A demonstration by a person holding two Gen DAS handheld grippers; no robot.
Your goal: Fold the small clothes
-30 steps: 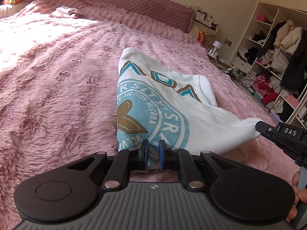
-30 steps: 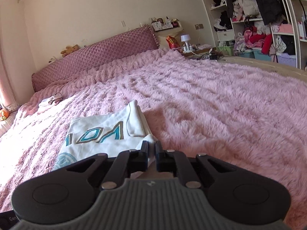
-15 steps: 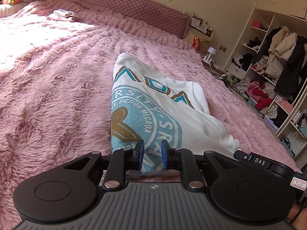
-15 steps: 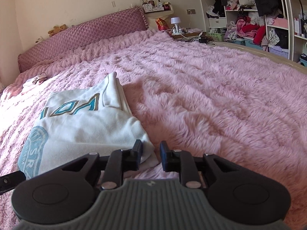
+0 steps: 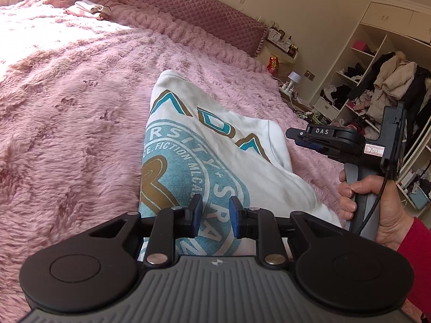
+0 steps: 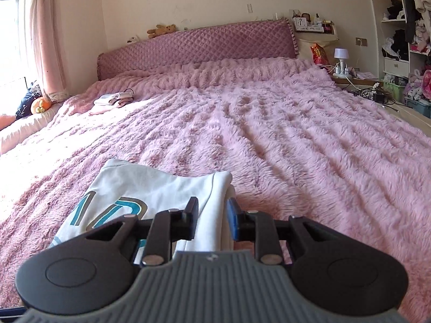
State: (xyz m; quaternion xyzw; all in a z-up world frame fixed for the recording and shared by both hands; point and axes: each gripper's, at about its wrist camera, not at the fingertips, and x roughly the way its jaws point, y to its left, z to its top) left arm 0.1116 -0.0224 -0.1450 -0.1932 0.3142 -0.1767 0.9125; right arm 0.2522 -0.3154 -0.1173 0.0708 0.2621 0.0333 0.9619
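item: white printed top (image 5: 215,145), folded, flat on pink bed cover (image 5: 67,123) | left gripper (image 5: 215,211): jaws opening, narrow gap, nothing pinched | right gripper (image 6: 211,212): jaws opening over folded edge, unclamped | step: release after fold | next: likely regrasp an edge for another fold

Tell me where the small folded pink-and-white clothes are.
The small folded clothes lie far left in the right wrist view, on the pink blanket below the quilted headboard.
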